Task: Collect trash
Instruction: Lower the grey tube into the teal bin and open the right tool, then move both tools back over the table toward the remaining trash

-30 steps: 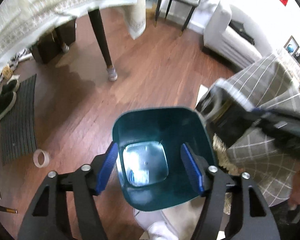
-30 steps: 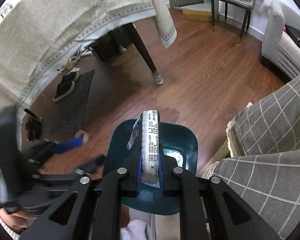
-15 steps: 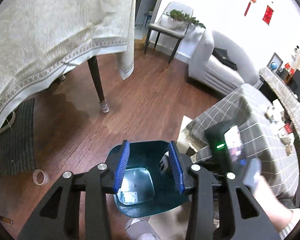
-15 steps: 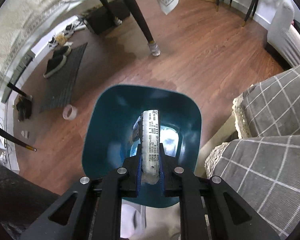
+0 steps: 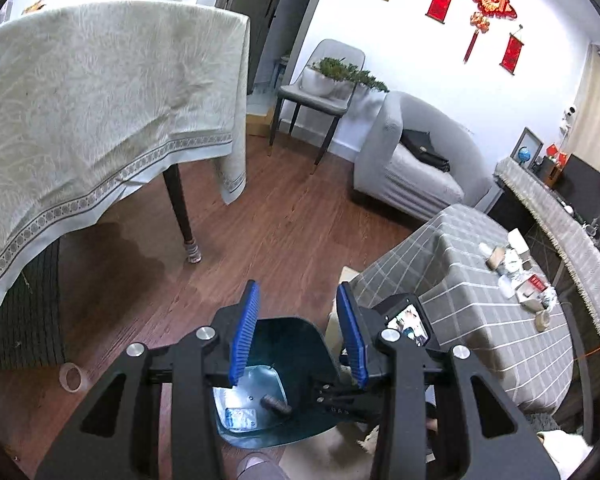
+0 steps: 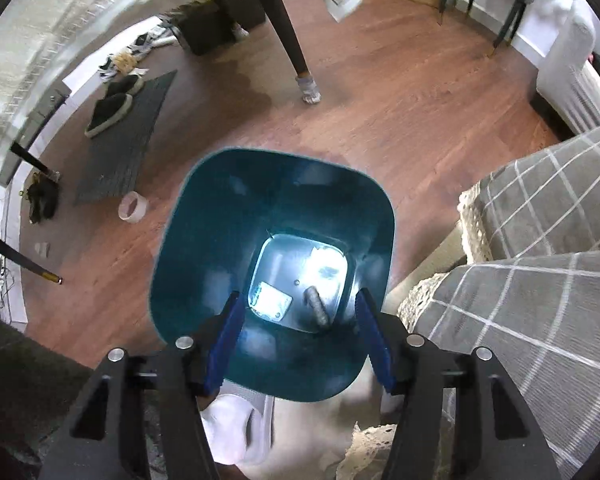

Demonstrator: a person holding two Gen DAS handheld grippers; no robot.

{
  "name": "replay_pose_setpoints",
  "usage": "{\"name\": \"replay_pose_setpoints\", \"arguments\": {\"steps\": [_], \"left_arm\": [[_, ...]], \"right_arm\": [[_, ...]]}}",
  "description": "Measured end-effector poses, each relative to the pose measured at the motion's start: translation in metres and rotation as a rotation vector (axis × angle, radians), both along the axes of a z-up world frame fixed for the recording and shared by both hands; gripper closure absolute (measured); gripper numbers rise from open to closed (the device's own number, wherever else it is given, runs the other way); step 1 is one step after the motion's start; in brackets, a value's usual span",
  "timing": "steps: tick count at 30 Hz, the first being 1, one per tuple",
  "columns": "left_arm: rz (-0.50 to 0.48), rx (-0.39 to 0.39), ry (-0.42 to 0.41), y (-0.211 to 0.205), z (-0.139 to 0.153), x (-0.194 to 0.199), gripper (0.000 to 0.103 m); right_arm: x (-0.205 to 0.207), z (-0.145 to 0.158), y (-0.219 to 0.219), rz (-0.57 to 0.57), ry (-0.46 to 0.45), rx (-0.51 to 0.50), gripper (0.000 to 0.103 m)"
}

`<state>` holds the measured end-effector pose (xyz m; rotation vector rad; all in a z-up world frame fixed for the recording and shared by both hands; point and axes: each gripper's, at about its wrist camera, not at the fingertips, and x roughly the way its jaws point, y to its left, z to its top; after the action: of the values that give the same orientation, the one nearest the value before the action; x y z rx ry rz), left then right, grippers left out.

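Note:
A teal bin (image 6: 204,240) stands on the wood floor right below my right gripper (image 6: 298,296). Its jaws are opening, and nothing is between them. On the bin's floor lie a rolled grey wrapper (image 6: 318,308) and a flat pale packet (image 6: 270,300). My left gripper (image 5: 298,286) hangs higher over the same bin (image 5: 300,344), jaws apart and empty. It looks past the bin toward the room. The wrapper (image 5: 276,404) and the packet (image 5: 240,416) show below it. Several cups and scraps (image 5: 516,276) lie on the grey checked table (image 5: 460,320) to the right.
A tape roll (image 6: 132,207) lies on the floor left of the bin. A cloth-covered table (image 5: 100,100) stands at the left, with a dark leg (image 6: 292,40). A mat with slippers (image 6: 128,128), a grey sofa (image 5: 416,160) and a chair (image 5: 320,96) lie farther off. A person's socked foot (image 6: 232,424) is near the bin.
The right gripper sank toward the bin and let go; the wrapper now lies on the bin's floor. The left gripper narrowed, rose and tilted up toward the room.

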<state>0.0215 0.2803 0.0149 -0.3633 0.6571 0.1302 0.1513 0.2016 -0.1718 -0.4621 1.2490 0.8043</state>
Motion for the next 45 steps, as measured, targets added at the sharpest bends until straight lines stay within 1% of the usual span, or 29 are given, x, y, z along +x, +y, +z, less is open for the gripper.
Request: {"name": "replay_pose_setpoints", "arguments": {"steps": [3, 5, 6, 8, 10, 12, 16, 19, 22, 25, 27, 31, 36, 37, 39, 42, 44, 45], "left_arm": [[-0.007, 0.013, -0.03, -0.007, 0.01, 0.0, 0.061], [-0.006, 0.036, -0.049, -0.014, 0.017, 0.0, 0.058], [-0.006, 0.047, -0.054, -0.016, 0.019, 0.0, 0.058], [-0.009, 0.068, -0.066, -0.023, 0.023, 0.0, 0.057], [-0.012, 0.076, -0.071, -0.028, 0.025, 0.003, 0.057], [-0.018, 0.072, -0.073, -0.033, 0.026, 0.004, 0.057], [-0.035, 0.078, -0.097, -0.044, 0.033, 0.008, 0.056], [-0.044, 0.077, -0.114, -0.052, 0.037, 0.013, 0.051], [-0.061, 0.068, -0.112, -0.063, 0.037, 0.022, 0.05], [-0.088, 0.078, -0.103, -0.08, 0.037, 0.03, 0.048], [-0.119, 0.091, -0.108, -0.094, 0.037, 0.037, 0.043], [-0.172, 0.12, -0.108, -0.124, 0.036, 0.05, 0.038], [-0.242, 0.149, -0.089, -0.162, 0.029, 0.067, 0.034], [-0.262, 0.153, -0.09, -0.171, 0.028, 0.071, 0.034], [-0.28, 0.163, -0.096, -0.183, 0.025, 0.073, 0.03], [-0.315, 0.154, -0.075, -0.202, 0.02, 0.083, 0.03], [-0.337, 0.149, -0.074, -0.215, 0.016, 0.089, 0.03], [-0.342, 0.151, -0.064, -0.221, 0.013, 0.094, 0.03]], "right_arm": [[-0.007, 0.03, -0.007, 0.026, -0.031, 0.061, 0.045], [-0.01, 0.047, -0.011, 0.035, -0.052, 0.097, 0.045], [-0.013, 0.061, -0.016, 0.037, -0.067, 0.125, 0.045], [-0.015, 0.079, -0.022, 0.038, -0.085, 0.165, 0.045], [-0.02, 0.103, -0.034, 0.037, -0.121, 0.215, 0.045], [-0.022, 0.117, -0.042, 0.032, -0.145, 0.246, 0.045], [-0.025, 0.149, -0.065, 0.014, -0.225, 0.292, 0.045], [-0.022, 0.167, -0.082, -0.009, -0.259, 0.325, 0.049], [-0.02, 0.182, -0.103, -0.039, -0.304, 0.346, 0.052], [-0.018, 0.191, -0.125, -0.074, -0.348, 0.359, 0.053], [-0.016, 0.193, -0.141, -0.099, -0.366, 0.364, 0.053], [-0.012, 0.192, -0.176, -0.156, -0.392, 0.353, 0.053], [-0.007, 0.196, -0.219, -0.226, -0.428, 0.356, 0.052], [-0.005, 0.197, -0.232, -0.247, -0.441, 0.351, 0.048], [-0.006, 0.196, -0.247, -0.269, -0.452, 0.344, 0.044], [-0.005, 0.194, -0.278, -0.318, -0.467, 0.336, 0.036], [-0.004, 0.193, -0.291, -0.342, -0.472, 0.331, 0.034], [-0.005, 0.192, -0.298, -0.353, -0.476, 0.329, 0.032]]}}
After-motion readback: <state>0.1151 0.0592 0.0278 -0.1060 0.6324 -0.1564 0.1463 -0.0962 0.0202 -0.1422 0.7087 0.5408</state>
